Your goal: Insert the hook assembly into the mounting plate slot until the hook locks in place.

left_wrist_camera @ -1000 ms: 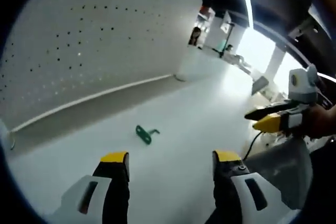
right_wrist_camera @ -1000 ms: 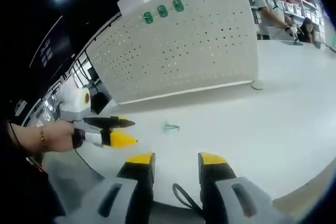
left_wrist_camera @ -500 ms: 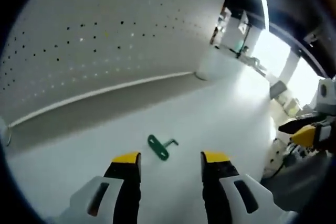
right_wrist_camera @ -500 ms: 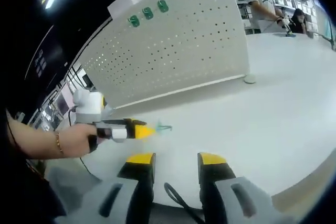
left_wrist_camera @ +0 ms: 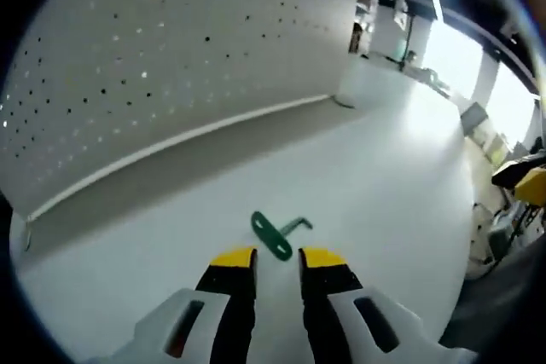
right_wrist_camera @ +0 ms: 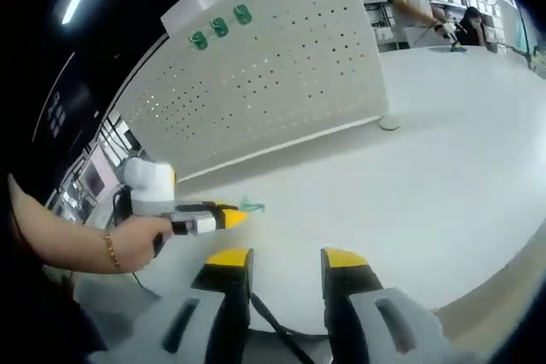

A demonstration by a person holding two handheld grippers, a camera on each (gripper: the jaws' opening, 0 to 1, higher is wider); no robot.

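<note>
Pegboard (left_wrist_camera: 171, 66): standing upright at the back of the tabletop (left_wrist_camera: 384, 176), ready for hooks.
Left hand-held gripper (left_wrist_camera: 277, 257): jaws narrow, empty, just short of the hook, likely lining up to pinch it.
Right hand-held gripper (right_wrist_camera: 286, 257): moderately open, empty, held back.
Hook (left_wrist_camera: 277, 234): green, lying flat on the tabletop.

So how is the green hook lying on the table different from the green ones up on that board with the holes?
The loose hook lies flat on the white table, just ahead of the left gripper; the three mounted hooks sit in a row near the top of the pegboard. The loose hook shows its plate and bent arm; the mounted ones are too small to make out more than green plates. All of them look the same green.
</note>
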